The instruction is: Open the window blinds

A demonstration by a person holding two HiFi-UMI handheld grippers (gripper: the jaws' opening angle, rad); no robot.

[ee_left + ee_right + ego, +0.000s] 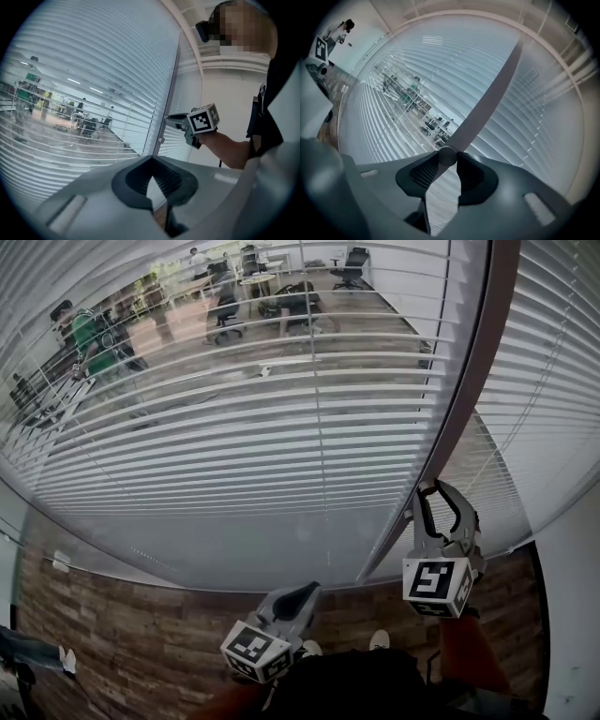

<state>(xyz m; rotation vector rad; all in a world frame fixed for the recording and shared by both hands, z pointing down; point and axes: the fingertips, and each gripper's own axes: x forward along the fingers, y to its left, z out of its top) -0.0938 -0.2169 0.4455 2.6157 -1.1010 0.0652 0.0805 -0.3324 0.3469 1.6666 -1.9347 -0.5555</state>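
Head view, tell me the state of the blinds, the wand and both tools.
Left blind: lowered, slats tilted open, office visible through.
Right blind: lowered, slats look nearly closed.
Wand: gripped at its end.
Right tool: shut on the wand.
Left tool: shut, empty.

Your left gripper, low in the head view, and your right gripper, right of centre, are both smooth grey shells. Each bears a white cube printed with black square markers. In their own views the jaws carry dark ribbed pads. You wear a dark top. Your white shoes show just above it, and a black camera sits on your head.
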